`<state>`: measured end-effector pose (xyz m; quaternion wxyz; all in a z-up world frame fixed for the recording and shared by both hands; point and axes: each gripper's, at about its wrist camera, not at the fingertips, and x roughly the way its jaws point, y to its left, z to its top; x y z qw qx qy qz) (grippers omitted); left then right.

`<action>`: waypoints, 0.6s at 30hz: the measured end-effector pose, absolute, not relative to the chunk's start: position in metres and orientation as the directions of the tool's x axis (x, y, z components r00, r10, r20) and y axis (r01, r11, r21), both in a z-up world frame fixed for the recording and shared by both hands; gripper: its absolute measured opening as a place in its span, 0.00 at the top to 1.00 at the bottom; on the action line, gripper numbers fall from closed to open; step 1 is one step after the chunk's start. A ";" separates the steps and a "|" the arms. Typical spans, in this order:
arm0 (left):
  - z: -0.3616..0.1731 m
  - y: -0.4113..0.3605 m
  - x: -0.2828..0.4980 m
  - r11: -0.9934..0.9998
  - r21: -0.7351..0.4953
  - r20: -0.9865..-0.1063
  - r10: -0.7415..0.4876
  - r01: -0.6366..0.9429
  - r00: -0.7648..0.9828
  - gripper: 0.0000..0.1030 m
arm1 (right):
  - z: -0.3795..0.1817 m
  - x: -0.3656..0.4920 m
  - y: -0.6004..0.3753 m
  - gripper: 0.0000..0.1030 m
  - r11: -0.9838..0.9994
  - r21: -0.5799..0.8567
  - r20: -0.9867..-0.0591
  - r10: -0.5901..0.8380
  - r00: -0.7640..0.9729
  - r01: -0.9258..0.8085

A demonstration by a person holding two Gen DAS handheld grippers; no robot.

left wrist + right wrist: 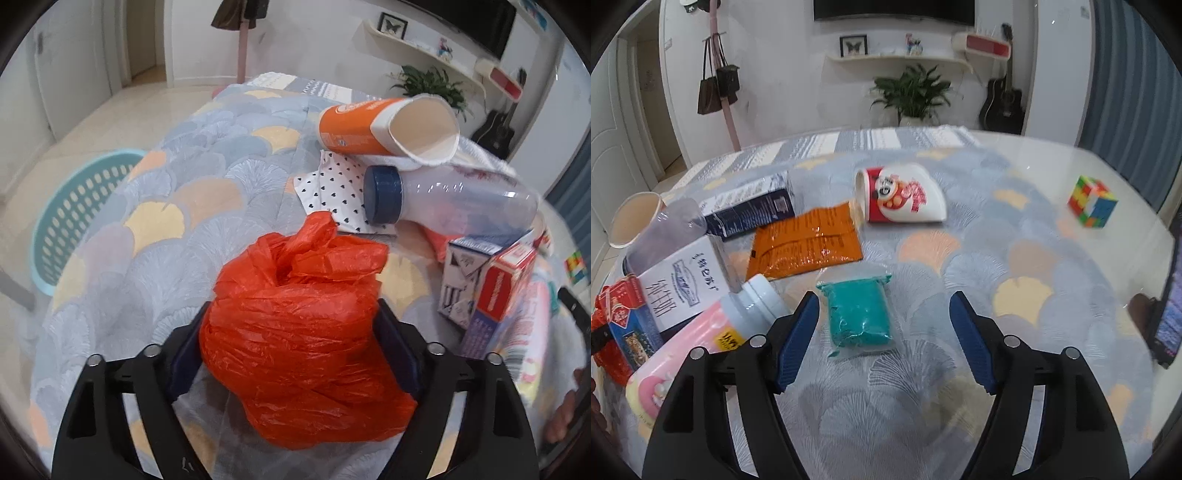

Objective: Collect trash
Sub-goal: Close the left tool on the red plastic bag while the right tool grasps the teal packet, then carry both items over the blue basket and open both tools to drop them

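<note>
Left hand-held gripper (291,332) clamps a red plastic bag (295,332), slippery enough to slide free; right hand-held gripper (884,321), spread wide over a teal packet (858,314), might nudge the bottle (713,332) alongside.

Both my claws, left claw (291,354) and right claw (884,339), are black with silver screws and ribbed blue pads (798,339).

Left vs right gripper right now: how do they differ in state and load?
The left gripper is closed around an orange plastic bag; the right gripper is wide open and empty. The bag fills the left gripper's gap, while the teal packet lies flat on the table between the right fingers, untouched. Both have blue pads and hover over the patterned tablecloth.
</note>
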<state>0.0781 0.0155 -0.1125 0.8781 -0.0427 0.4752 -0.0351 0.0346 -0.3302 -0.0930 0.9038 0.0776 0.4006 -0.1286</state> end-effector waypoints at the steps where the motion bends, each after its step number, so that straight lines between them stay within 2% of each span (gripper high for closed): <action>1: -0.112 0.014 0.077 0.995 -0.095 -0.831 -0.095 0.028 0.549 0.29 | -0.095 0.037 -0.330 0.32 0.956 0.033 -0.749 -0.170 0.640 0.293; 3: -0.111 0.012 0.076 0.996 -0.080 -0.828 -0.087 0.038 0.554 0.34 | -0.100 0.043 -0.330 0.32 0.959 0.031 -0.761 -0.159 0.629 0.281; 5: -0.109 0.011 0.075 0.996 -0.068 -0.823 -0.086 0.052 0.562 0.44 | -0.103 0.046 -0.327 0.32 0.964 0.021 -0.770 -0.154 0.620 0.266; 11: -0.097 0.022 0.071 0.990 -0.127 -0.787 -0.139 0.063 0.601 0.49 | -0.110 0.053 -0.321 0.33 0.967 -0.019 -0.790 -0.169 0.589 0.253; 12: -0.093 0.025 0.069 0.989 -0.136 -0.776 -0.147 0.065 0.613 0.49 | -0.111 0.054 -0.320 0.41 0.968 -0.025 -0.794 -0.172 0.584 0.251; 14: -0.086 0.030 0.067 0.986 -0.152 -0.758 -0.159 0.066 0.633 0.49 | -0.113 0.056 -0.317 0.63 0.970 -0.025 -0.804 -0.163 0.571 0.241; 18: -0.071 0.044 0.063 0.981 -0.187 -0.726 -0.178 0.060 0.664 0.50 | -0.099 0.052 -0.311 0.66 0.967 -0.035 -0.771 -0.185 0.609 0.251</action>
